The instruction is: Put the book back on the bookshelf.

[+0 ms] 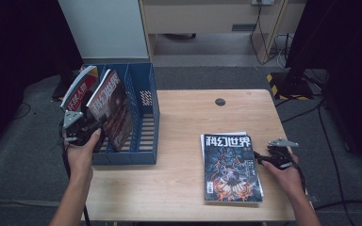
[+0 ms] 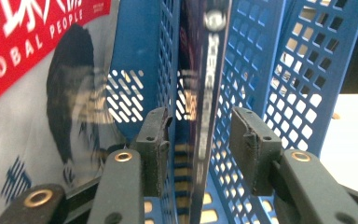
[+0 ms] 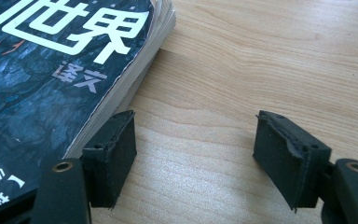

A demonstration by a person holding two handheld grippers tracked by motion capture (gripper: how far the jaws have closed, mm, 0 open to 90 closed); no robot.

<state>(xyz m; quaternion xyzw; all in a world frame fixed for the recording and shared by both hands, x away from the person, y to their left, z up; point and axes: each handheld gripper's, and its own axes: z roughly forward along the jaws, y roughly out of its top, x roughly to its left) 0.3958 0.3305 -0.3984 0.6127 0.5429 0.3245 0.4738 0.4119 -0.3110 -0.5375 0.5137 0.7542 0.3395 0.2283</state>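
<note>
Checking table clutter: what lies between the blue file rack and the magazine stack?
Bare wood tabletop separates the rack and the stack, in the high view.

i see a wooden table (image 1: 184,117) on grey carpet (image 1: 19,155), a white cabinet (image 1: 103,28) behind, cables (image 1: 320,117) trailing right

Dim high view with dark surroundings; gripper views brighter, softly blurred.

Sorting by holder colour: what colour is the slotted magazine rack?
Blue, with perforated walls; the magazine rack shows best in the high view.
</note>
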